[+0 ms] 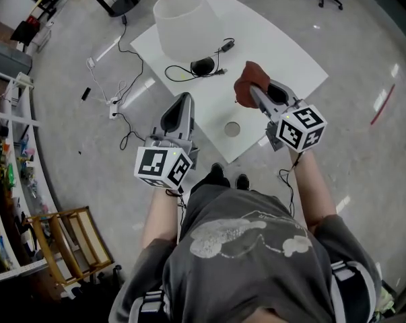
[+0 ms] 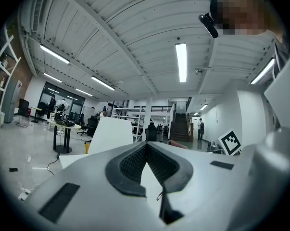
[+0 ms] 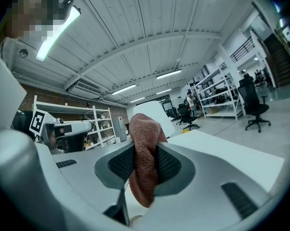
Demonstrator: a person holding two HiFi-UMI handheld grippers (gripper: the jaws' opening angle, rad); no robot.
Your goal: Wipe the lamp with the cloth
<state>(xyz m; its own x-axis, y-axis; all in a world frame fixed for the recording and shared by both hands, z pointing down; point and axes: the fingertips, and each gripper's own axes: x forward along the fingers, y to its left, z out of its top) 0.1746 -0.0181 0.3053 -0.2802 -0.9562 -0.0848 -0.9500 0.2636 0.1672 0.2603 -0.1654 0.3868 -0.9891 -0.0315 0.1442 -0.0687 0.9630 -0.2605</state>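
Our right gripper (image 1: 255, 94) pinches the reddish cloth (image 1: 247, 79) — its own view shows the fold between the jaws. Our left gripper (image 2: 146, 144) has its tips pressed together, empty. Only the head view shows the lamp (image 1: 182, 20) whole, on the table (image 1: 283, 52).

1. We're not finding any readable words, numbers or brand names anywhere, honestly.
2. We're only seeing black-and-white square patterns on the left marker cube (image 1: 163, 167) and the right marker cube (image 1: 301, 128). They're just code blocks, no letters.
3. We're squinting at the pale print on the person's grey shirt (image 1: 256, 274), but it's a blotchy graphic, nothing legible.
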